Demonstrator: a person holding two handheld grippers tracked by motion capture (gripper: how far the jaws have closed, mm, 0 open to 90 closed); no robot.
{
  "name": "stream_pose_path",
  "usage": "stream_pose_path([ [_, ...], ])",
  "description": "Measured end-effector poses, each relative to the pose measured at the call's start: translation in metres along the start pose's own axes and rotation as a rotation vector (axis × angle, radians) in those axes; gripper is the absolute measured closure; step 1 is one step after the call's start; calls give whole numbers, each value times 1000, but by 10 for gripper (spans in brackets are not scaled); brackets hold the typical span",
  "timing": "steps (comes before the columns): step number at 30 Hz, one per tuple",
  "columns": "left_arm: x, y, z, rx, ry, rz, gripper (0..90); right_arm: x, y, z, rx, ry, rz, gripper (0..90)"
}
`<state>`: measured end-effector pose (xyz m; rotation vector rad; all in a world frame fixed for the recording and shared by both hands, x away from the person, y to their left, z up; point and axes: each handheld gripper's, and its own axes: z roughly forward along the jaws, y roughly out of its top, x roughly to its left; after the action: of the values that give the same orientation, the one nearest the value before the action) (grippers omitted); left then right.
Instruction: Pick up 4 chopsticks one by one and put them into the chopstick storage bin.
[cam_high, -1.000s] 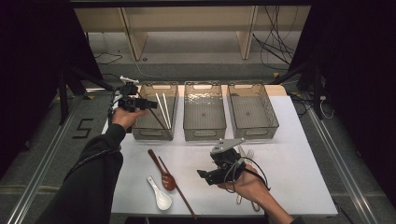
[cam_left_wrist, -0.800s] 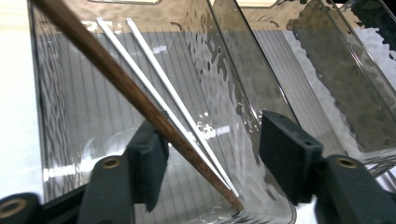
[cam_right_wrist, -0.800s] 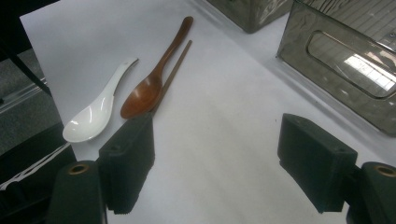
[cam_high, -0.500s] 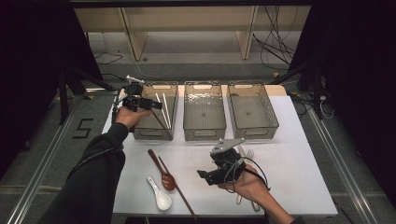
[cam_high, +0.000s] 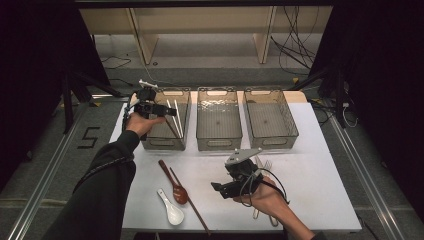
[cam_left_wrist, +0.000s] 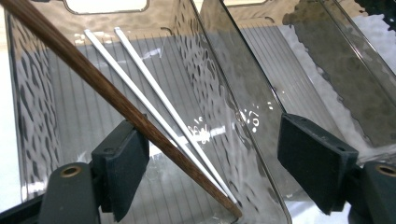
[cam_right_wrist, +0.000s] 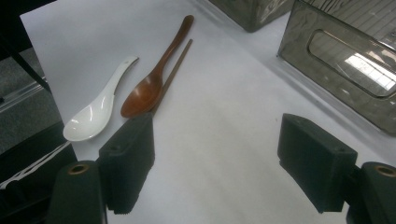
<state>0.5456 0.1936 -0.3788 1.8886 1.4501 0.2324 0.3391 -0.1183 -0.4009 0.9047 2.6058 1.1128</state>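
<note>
Brown chopstick (cam_left_wrist: 116, 102) lies slanted inside the left bin (cam_high: 150, 142), upper end off the top-left corner of the left gripper view, lower tip down at the bin floor near the clear side wall. It crosses just in front of the left gripper's (cam_left_wrist: 212, 172) near pad and seems to lean on that pad's edge; the far pad stands well clear of it. Jaws have just been opening and now stand wide, with the stick loose between them, not pinched. Two white chopsticks (cam_left_wrist: 154, 102) lie beside the brown one in the same bin, near parallel to each other. From the high view these whites show as thin pale lines (cam_high: 172, 117), and the brown stick is hard to pick out there.

High view gives the layout: three clear bins in a row at the far side of the white table (cam_high: 320, 165), left gripper (cam_high: 150, 107) over the left bin's near-left corner, middle bin (cam_high: 218, 142) and right bin (cam_high: 272, 140) with nothing in them that I can make out.

Right gripper (cam_high: 225, 189) hovers low over the table's near half, jaws spread wide, nothing between them. Its own view (cam_right_wrist: 215, 168) shows what lies ahead: a white soup spoon (cam_right_wrist: 95, 114), a brown wooden spoon (cam_right_wrist: 154, 74), and a second brown chopstick (cam_right_wrist: 175, 70) touching that spoon's side.
</note>
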Motion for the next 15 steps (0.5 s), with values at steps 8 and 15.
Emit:
stream_pose_path([
  [8, -5, -2, 10, 76, 22, 23, 193, 0, 0, 0, 2, 1, 1, 283],
  [15, -2, -6, 13, 139, 28, 35, 193, 0, 0, 0, 3, 3, -1, 283],
])
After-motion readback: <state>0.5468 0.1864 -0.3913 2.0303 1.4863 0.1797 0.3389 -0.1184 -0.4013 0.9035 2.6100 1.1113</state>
